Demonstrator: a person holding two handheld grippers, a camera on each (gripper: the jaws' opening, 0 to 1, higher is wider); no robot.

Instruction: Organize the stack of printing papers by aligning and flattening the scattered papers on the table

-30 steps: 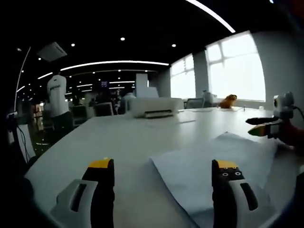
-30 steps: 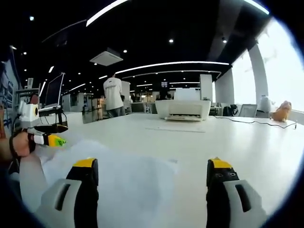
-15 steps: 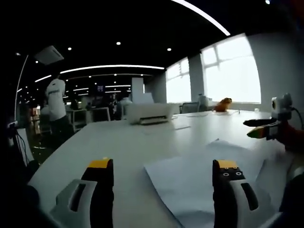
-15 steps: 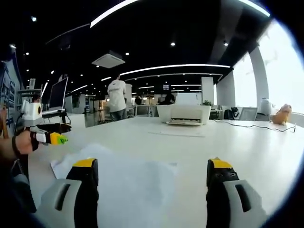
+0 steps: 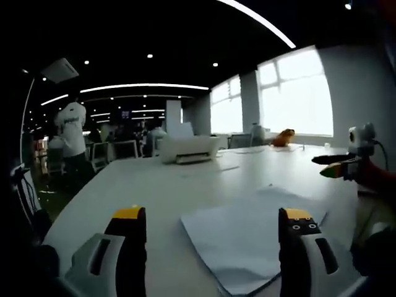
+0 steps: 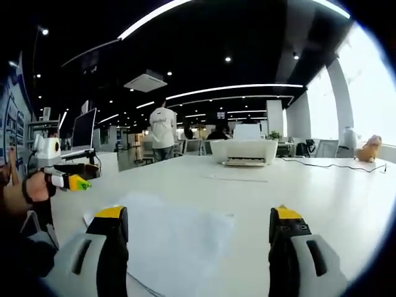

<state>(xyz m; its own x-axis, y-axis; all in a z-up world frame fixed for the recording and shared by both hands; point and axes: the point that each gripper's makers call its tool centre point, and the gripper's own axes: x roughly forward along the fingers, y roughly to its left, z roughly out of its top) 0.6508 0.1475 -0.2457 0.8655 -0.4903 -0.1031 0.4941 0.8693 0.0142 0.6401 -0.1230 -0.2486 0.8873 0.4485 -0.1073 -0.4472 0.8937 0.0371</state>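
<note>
A stack of white printing papers [image 5: 247,232] lies flat on the white table [image 5: 161,185], in front of both grippers. My left gripper [image 5: 210,247] is open, its jaws straddling the stack's left part from above. My right gripper [image 6: 195,247] is open too, over the papers [image 6: 173,238]. The right gripper [image 5: 340,167] also shows at the right of the left gripper view, held in a hand. The left gripper [image 6: 65,176] shows at the left of the right gripper view, held in a hand.
A white printer [image 6: 247,151] stands far back on the table with a loose sheet [image 6: 238,178] before it. A cable [image 6: 334,159] and an orange plush toy [image 6: 370,147] lie near the bright windows. A person in a white shirt [image 6: 164,131] stands beyond the table.
Both views have risen and pulled back a little; the papers sit lower and farther under the jaws. The person in white has shifted slightly. Both grippers stay open.
</note>
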